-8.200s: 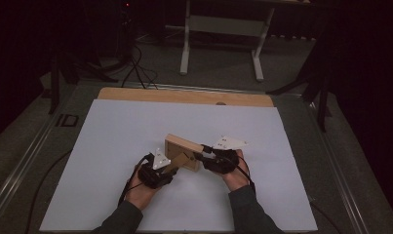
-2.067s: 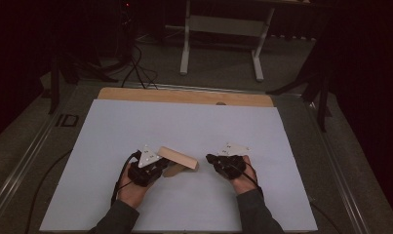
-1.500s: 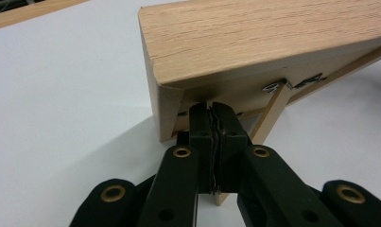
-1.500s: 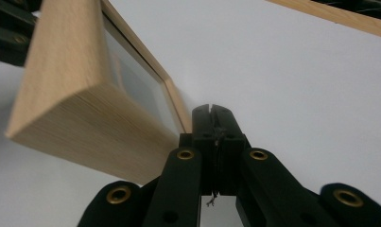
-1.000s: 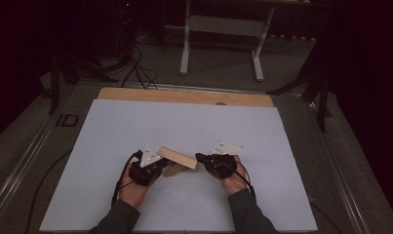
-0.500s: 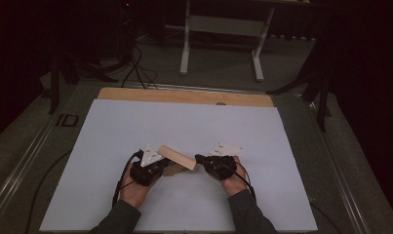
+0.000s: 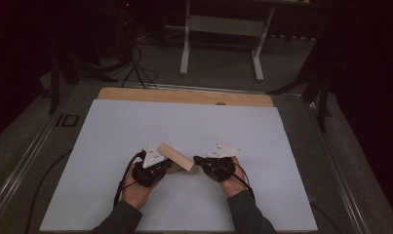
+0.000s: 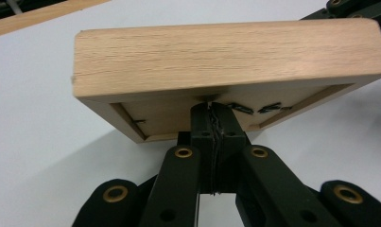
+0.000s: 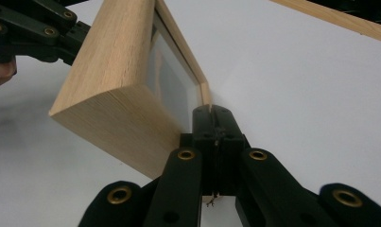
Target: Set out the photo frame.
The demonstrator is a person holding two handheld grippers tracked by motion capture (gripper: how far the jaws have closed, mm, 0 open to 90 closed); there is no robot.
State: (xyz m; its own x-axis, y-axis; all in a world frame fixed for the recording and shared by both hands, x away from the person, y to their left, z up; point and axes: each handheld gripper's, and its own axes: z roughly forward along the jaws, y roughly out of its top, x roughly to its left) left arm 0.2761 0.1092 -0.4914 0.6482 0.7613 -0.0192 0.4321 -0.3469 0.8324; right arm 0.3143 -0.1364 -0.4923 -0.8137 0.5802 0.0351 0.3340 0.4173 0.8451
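The wooden frame stood tilted near the table's front, both grippers pressed together, tips touching its edges; repositioning seemed unfinished.

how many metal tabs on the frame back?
3 show: one on the frame's back near the left corner, two side by side right of the left tool. That tool's tip may hide more.

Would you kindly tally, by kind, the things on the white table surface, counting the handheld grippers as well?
Wooden picture frame: 1
Handheld grippers: 2, the left gripper and the right gripper, both with jaws shut at the frame's edges
Total: 3
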